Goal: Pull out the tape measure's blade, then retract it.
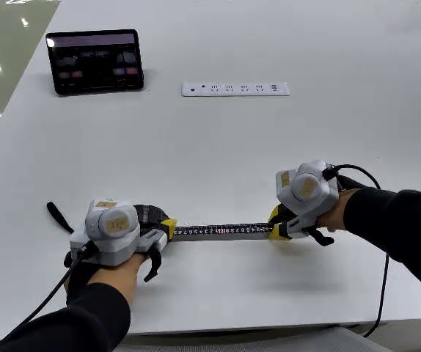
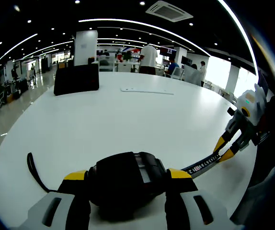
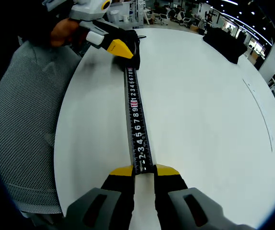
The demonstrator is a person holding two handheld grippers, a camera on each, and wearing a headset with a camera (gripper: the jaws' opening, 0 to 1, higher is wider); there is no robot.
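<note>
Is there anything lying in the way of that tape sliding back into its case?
Nothing visible. The blade runs over bare table from the right gripper to the case in the left gripper; the tablet and power strip lie far beyond it.

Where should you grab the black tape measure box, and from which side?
Probably the case by its two broad sides, from the end away from the blade, as the left gripper does: the jaws straddle its body and the blade runs clear.
</note>
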